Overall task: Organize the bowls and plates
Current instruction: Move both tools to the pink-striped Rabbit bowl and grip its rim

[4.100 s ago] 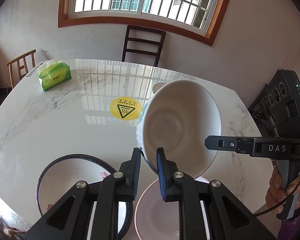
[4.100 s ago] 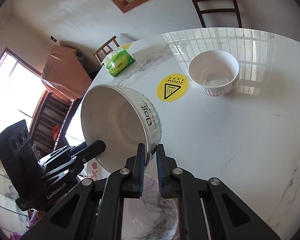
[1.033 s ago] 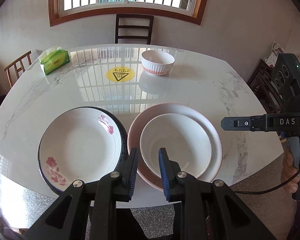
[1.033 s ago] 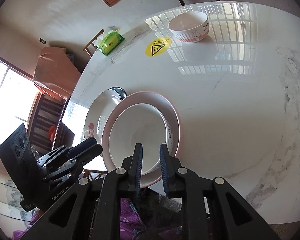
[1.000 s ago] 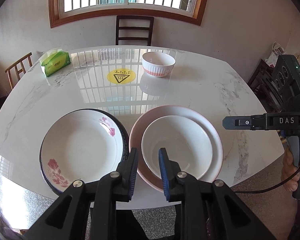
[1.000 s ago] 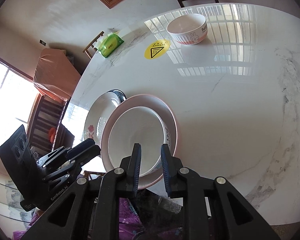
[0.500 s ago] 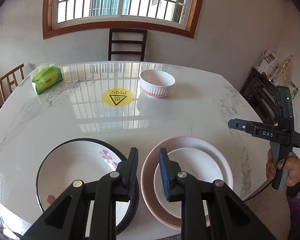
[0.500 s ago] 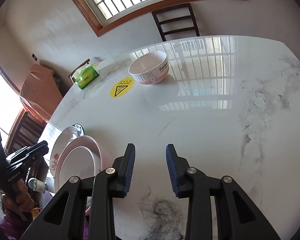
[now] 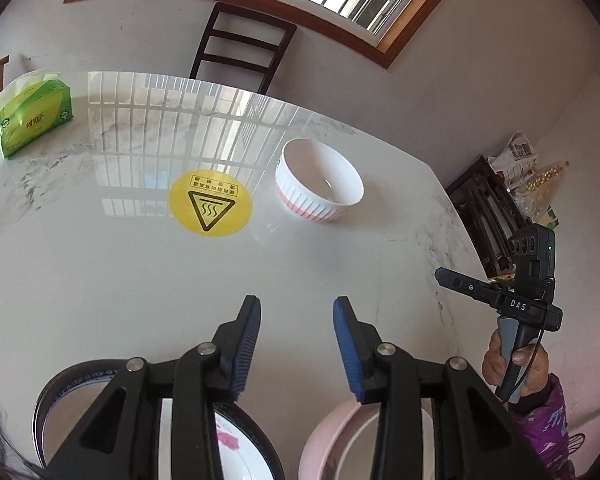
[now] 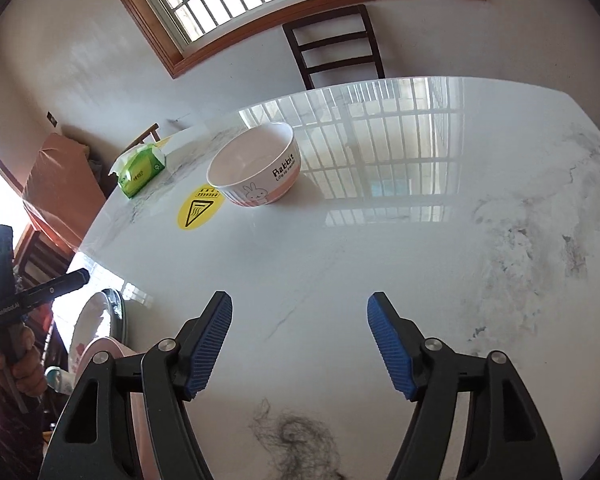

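Observation:
A white and pink ribbed Rabbit bowl (image 9: 319, 187) stands on the marble table (image 9: 100, 280), also in the right wrist view (image 10: 256, 170). My left gripper (image 9: 296, 308) is open and empty, above the table short of that bowl. Below its fingers lie a black-rimmed flowered plate (image 9: 236, 440) and a pink plate (image 9: 320, 440) with a white bowl (image 9: 356, 452) in it. My right gripper (image 10: 300, 304) is open wide and empty over the bare table (image 10: 420, 240); it shows in the left wrist view (image 9: 496, 300). The plates (image 10: 96, 328) lie to its left.
A yellow hot-surface sticker (image 9: 210, 208) lies left of the Rabbit bowl. A green tissue pack (image 9: 32, 114) sits at the far left. A dark chair (image 9: 240, 52) stands behind the table. Dark furniture (image 9: 488, 208) stands off the right edge.
Both grippers have opened wider and tilted up toward the far side of the table. The Rabbit bowl now looks nearer; the plates have slid to the bottom of the views.

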